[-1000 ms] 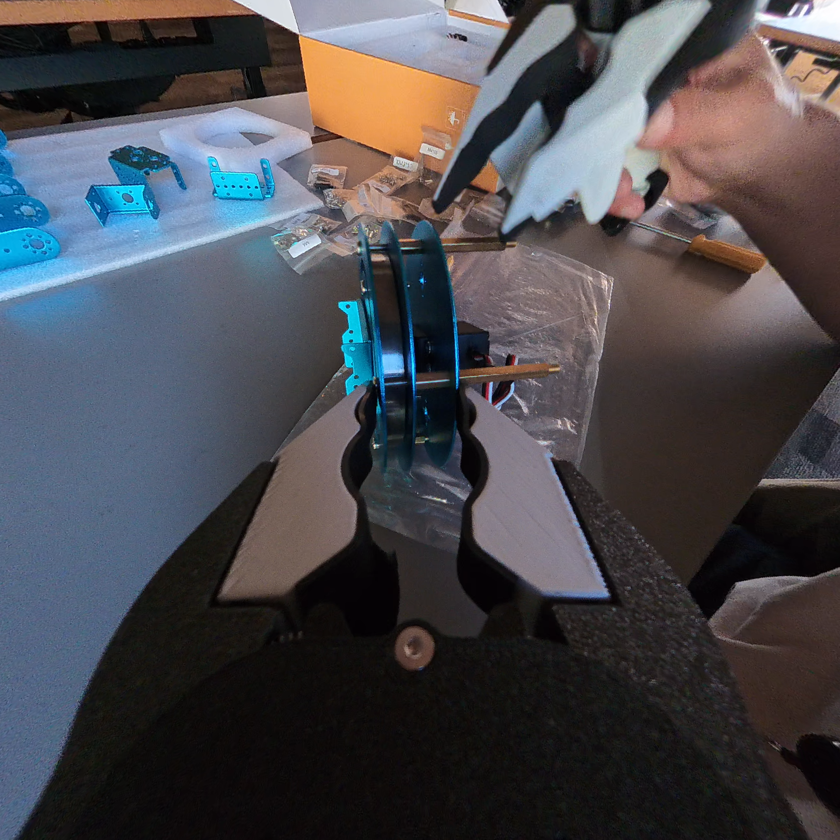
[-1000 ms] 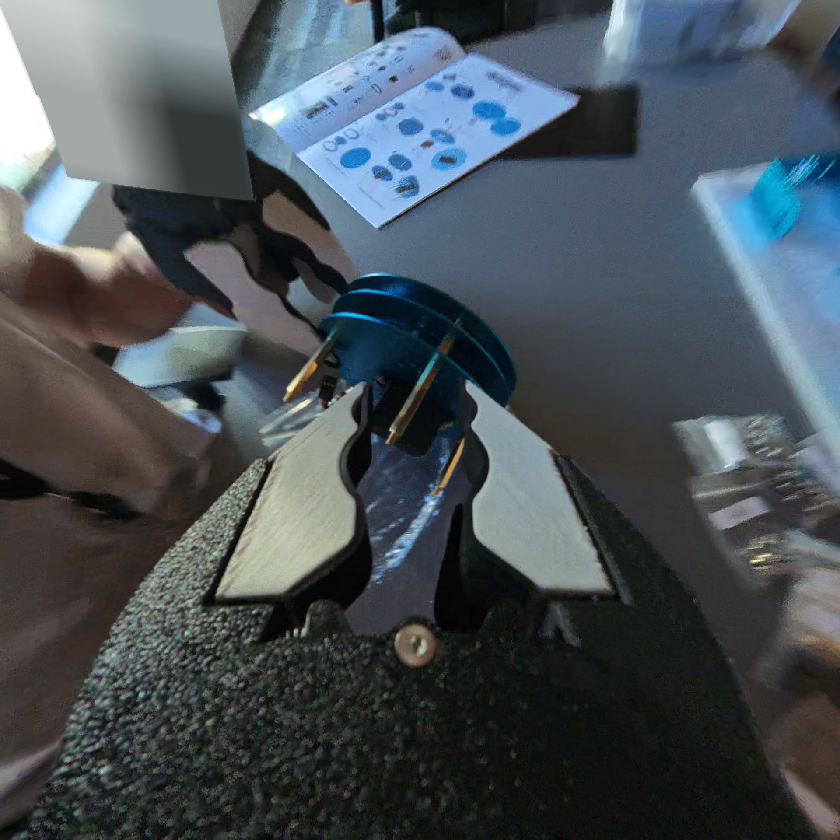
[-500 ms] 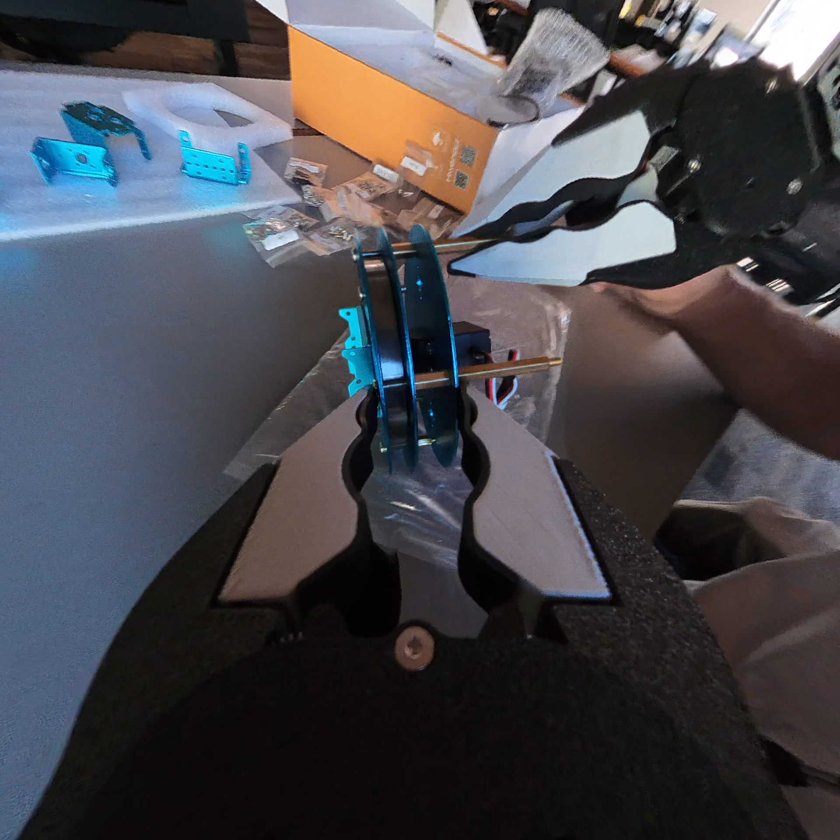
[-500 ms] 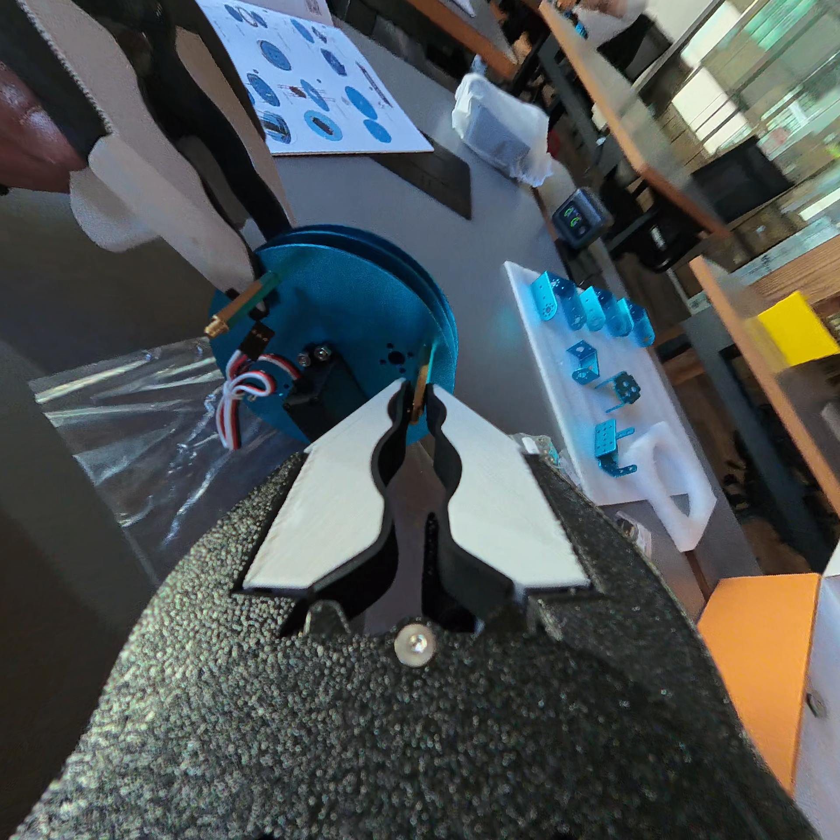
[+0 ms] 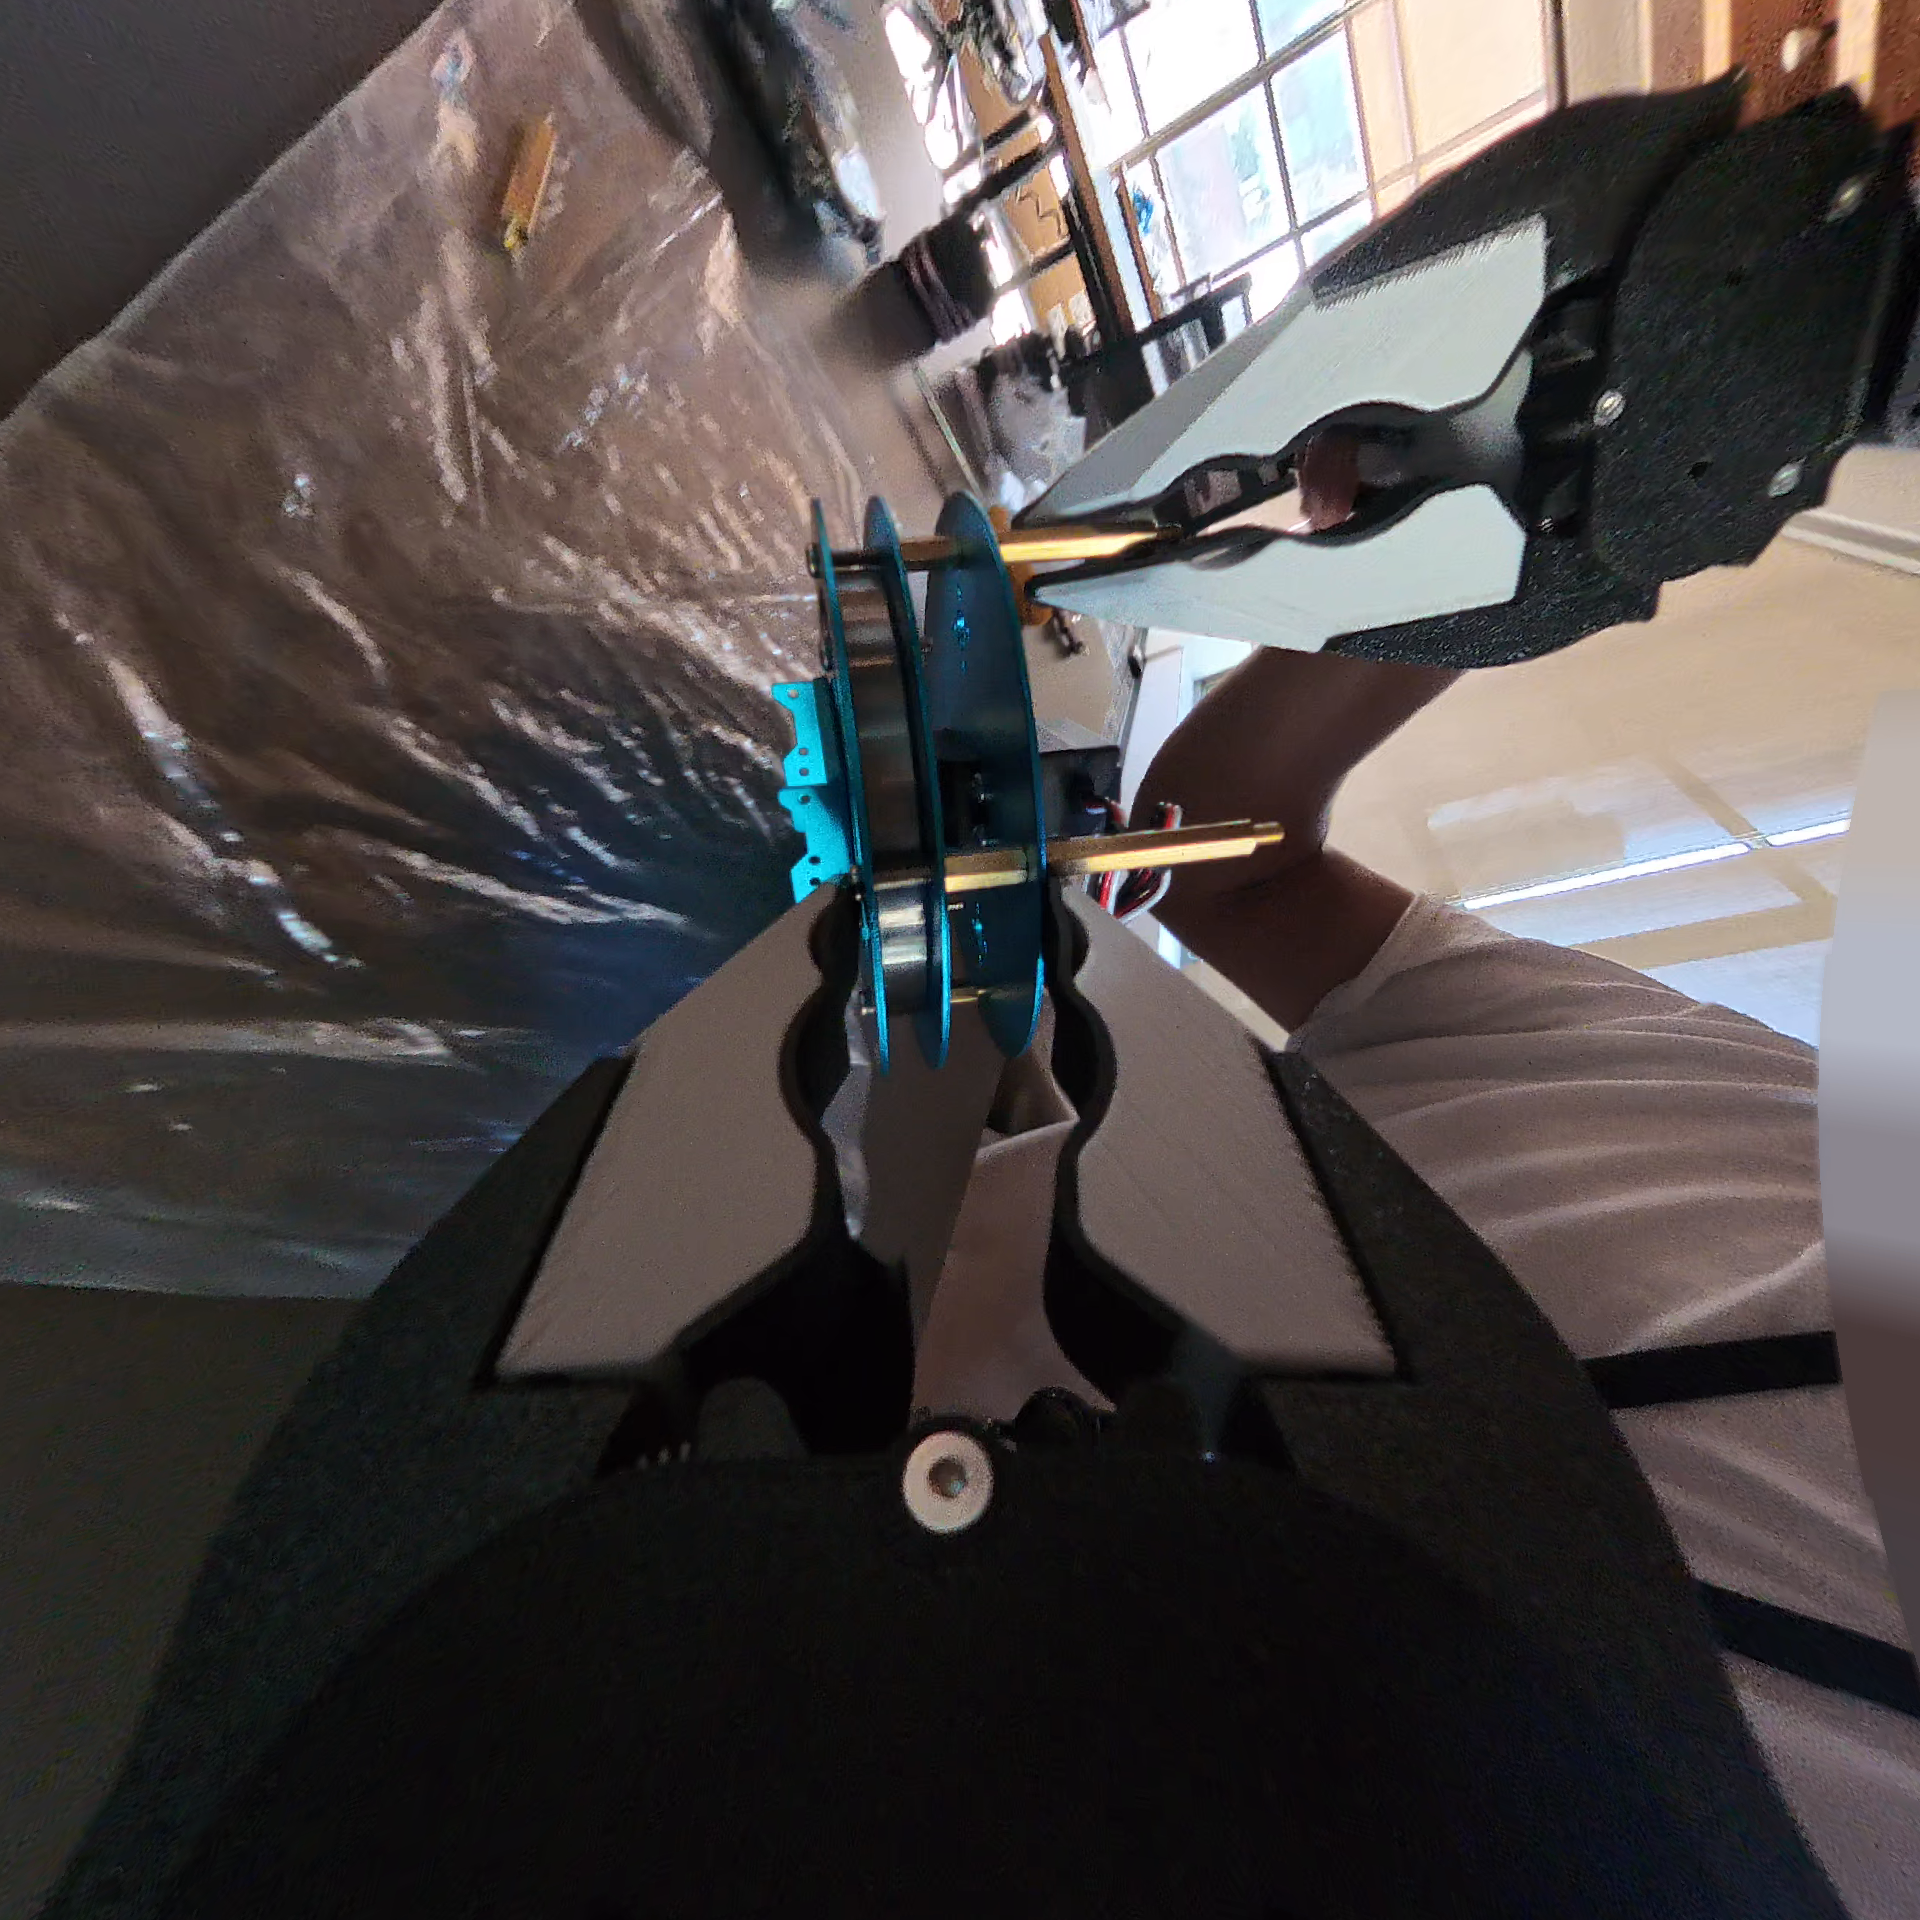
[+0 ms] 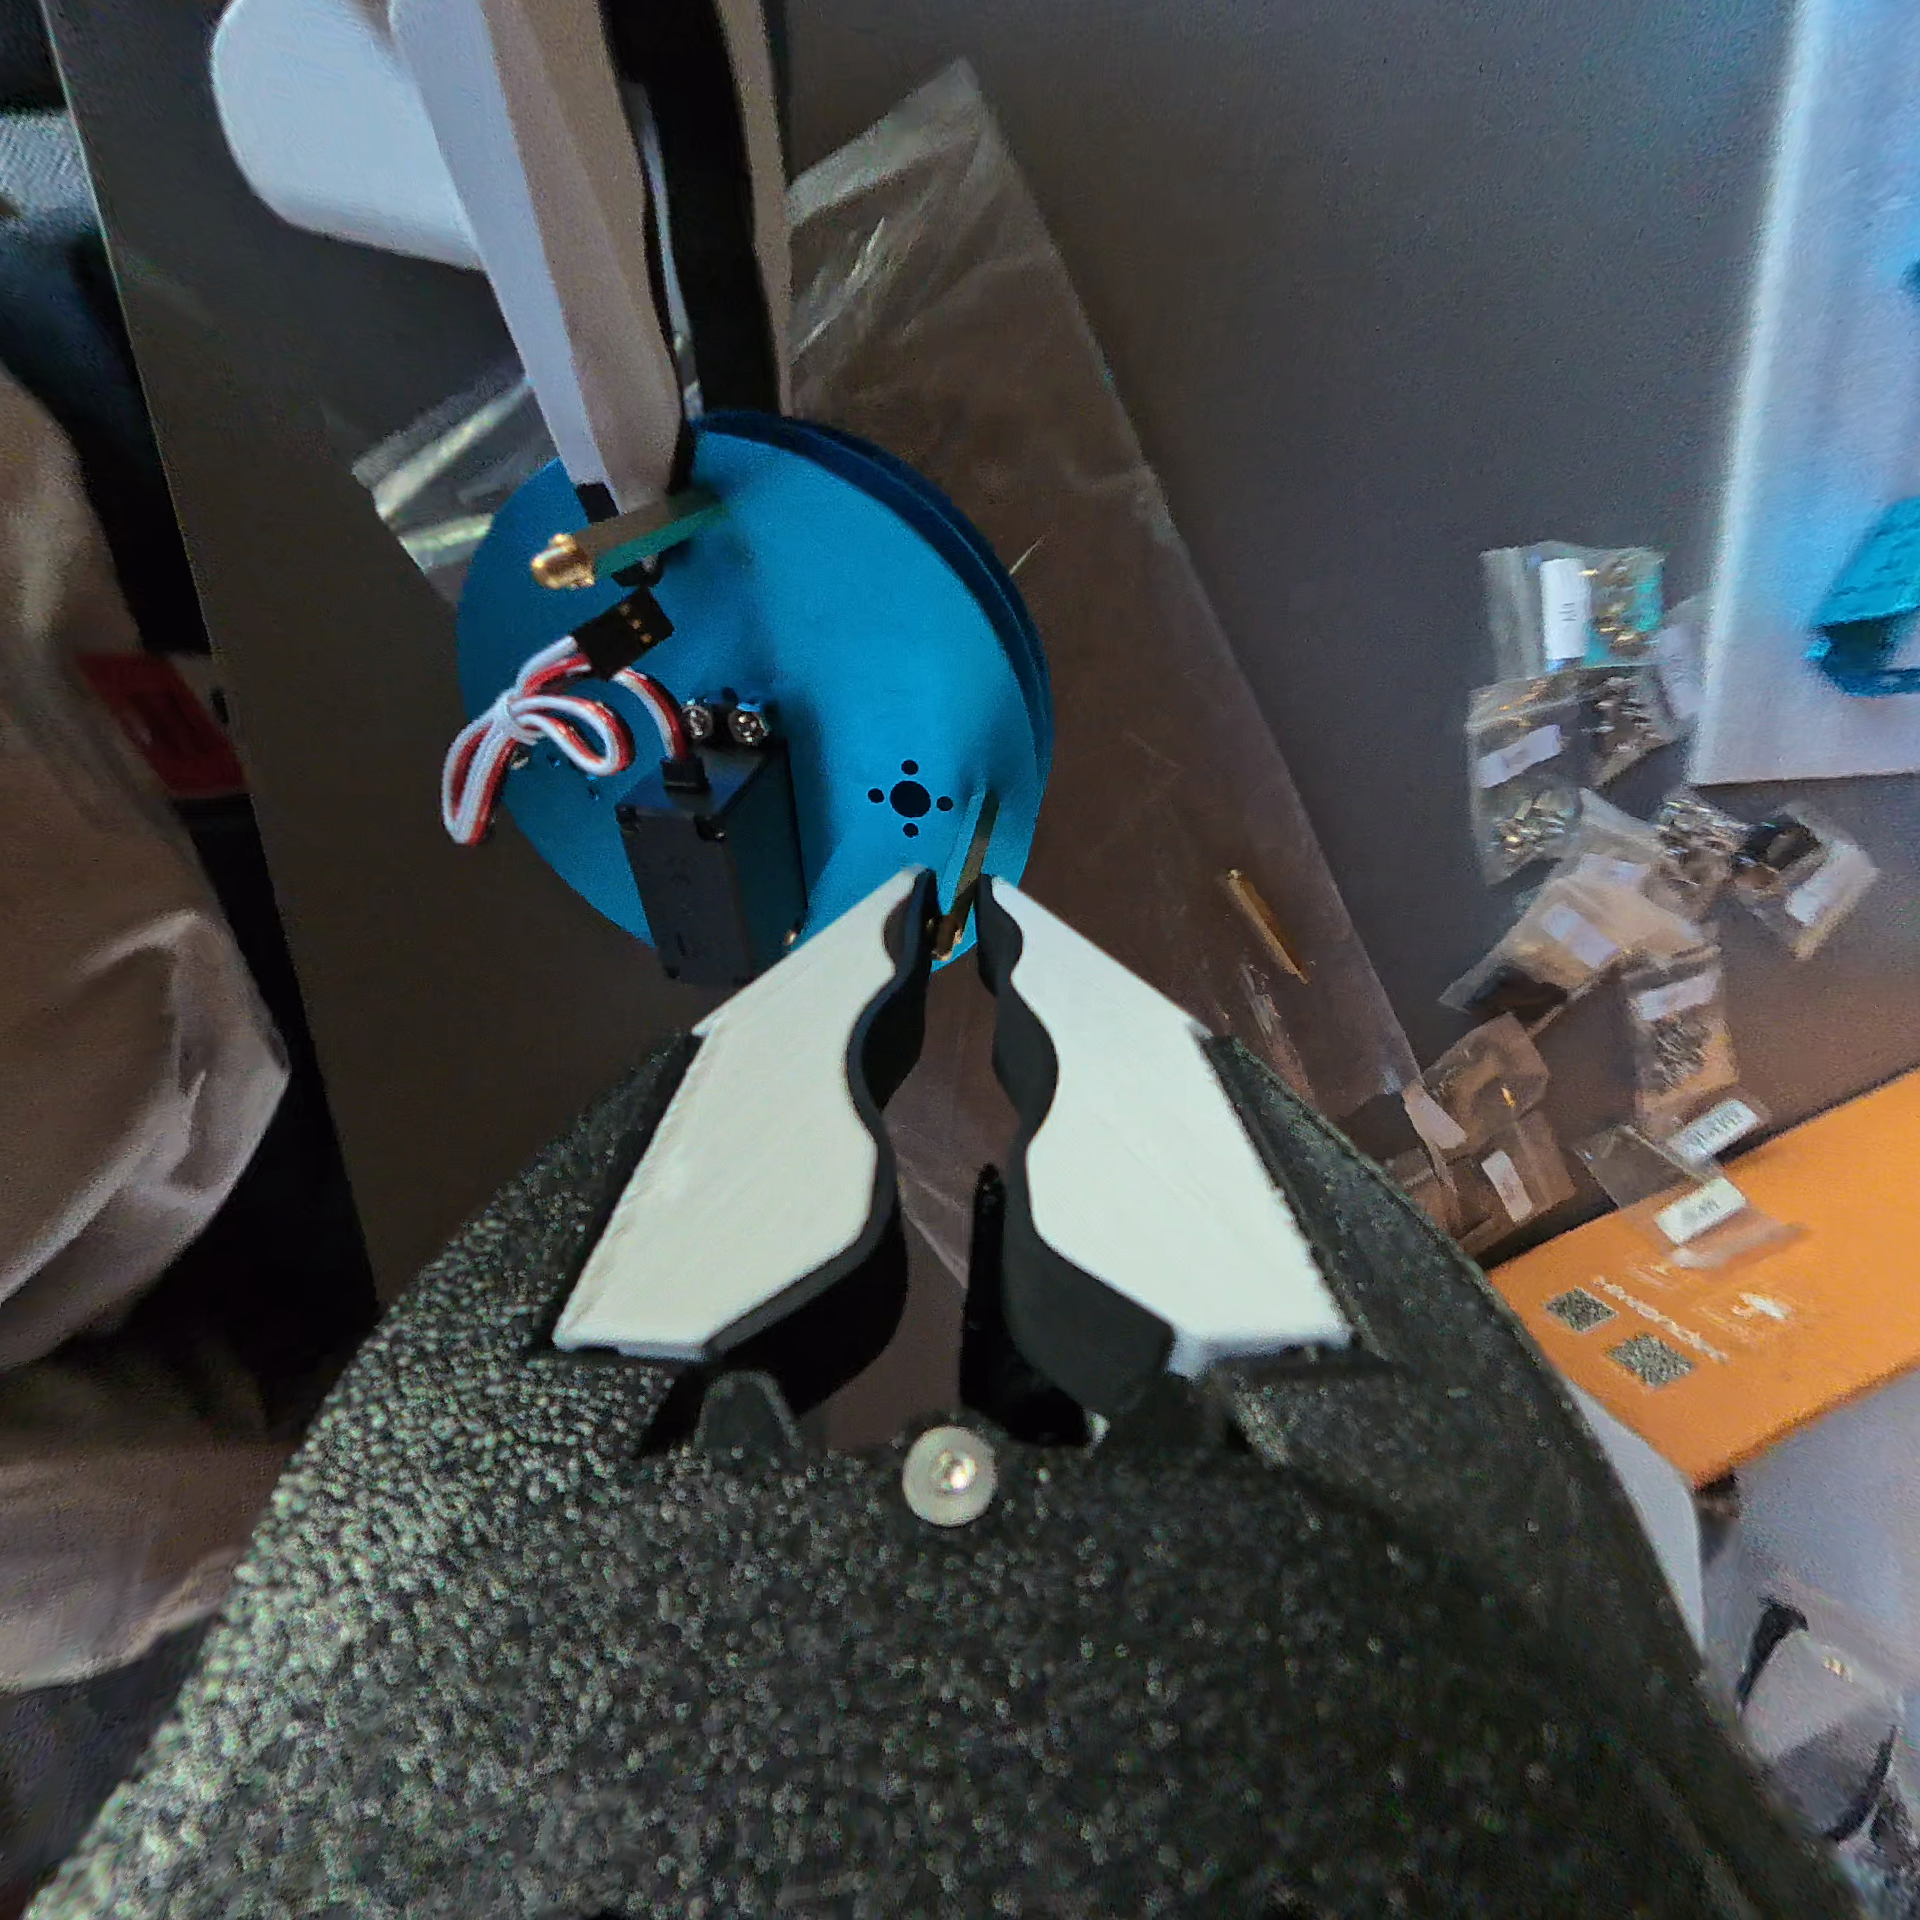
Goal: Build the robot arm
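Observation:
A blue metal disc assembly (image 5: 977, 748) has stacked discs joined by brass standoffs, with a black servo (image 6: 717, 862) and red-white wires (image 6: 540, 727) on its face. My left gripper (image 5: 940, 914) is shut on the discs' edge and holds the assembly off the table. It also shows at the top of the right wrist view (image 6: 696, 436). My right gripper (image 6: 956, 888) is shut on the tip of one brass standoff (image 6: 971, 842) that sticks out from the disc. It shows in the left wrist view (image 5: 1039, 551) on the upper standoff (image 5: 1081, 542). A second standoff (image 5: 1153, 842) sticks out free.
A clear plastic bag (image 6: 1039, 520) lies on the grey table (image 6: 1403, 312) with a loose brass standoff (image 6: 1262, 925) on it. Small bags of hardware (image 6: 1610, 831), an orange box (image 6: 1714, 1278) and white foam with blue parts (image 6: 1849, 520) are at the right. A person's arm (image 5: 1247, 748) is near. Left tips to right tips: about 8 cm.
My right gripper has closed on the brass standoff. Both grippers have rolled together with the assembly, so the table now looks steeply tilted in the left wrist view.

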